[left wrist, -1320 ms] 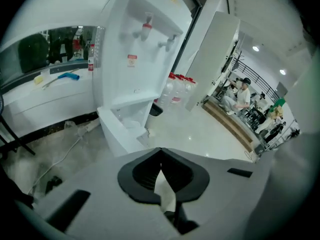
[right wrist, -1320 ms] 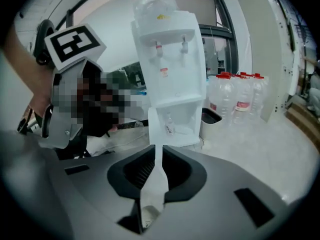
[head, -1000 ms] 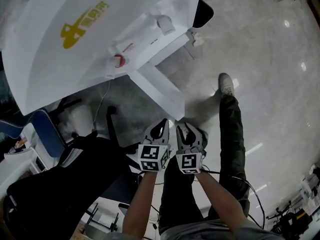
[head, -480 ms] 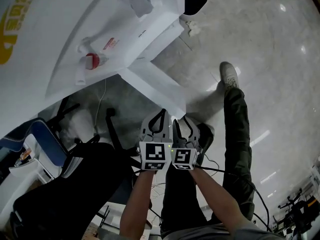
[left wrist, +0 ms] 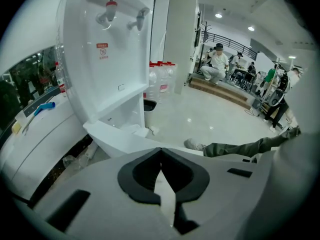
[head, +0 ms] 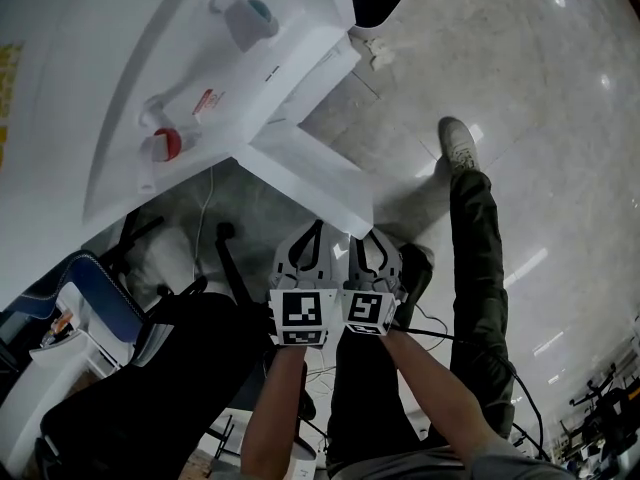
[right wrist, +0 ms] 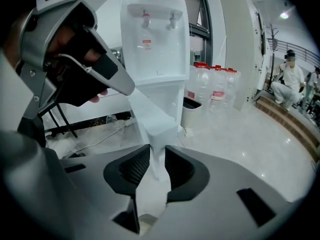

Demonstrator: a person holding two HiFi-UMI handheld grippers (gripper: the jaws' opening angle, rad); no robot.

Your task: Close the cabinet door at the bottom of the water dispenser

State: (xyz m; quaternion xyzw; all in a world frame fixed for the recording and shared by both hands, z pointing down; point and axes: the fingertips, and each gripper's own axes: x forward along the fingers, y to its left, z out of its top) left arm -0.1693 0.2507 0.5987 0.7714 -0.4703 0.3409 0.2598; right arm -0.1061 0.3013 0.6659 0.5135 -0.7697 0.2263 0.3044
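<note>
The white water dispenser stands at the upper left, with a red and a blue tap. Its bottom cabinet door swings out open toward me. My right gripper is at the door's free corner. In the right gripper view the door's edge runs into the right gripper, whose jaws have just been closing and now sit against both of its faces. My left gripper is shut and holds nothing, right beside it, at the door's near edge.
A black office chair and a blue one stand at the lower left. A cable lies on the floor by the dispenser. My leg and shoe are to the right. Water bottles and a bin stand behind.
Both grippers have come up to the door's free end and drawn side by side. The dispenser has slid left and up in the head view.
</note>
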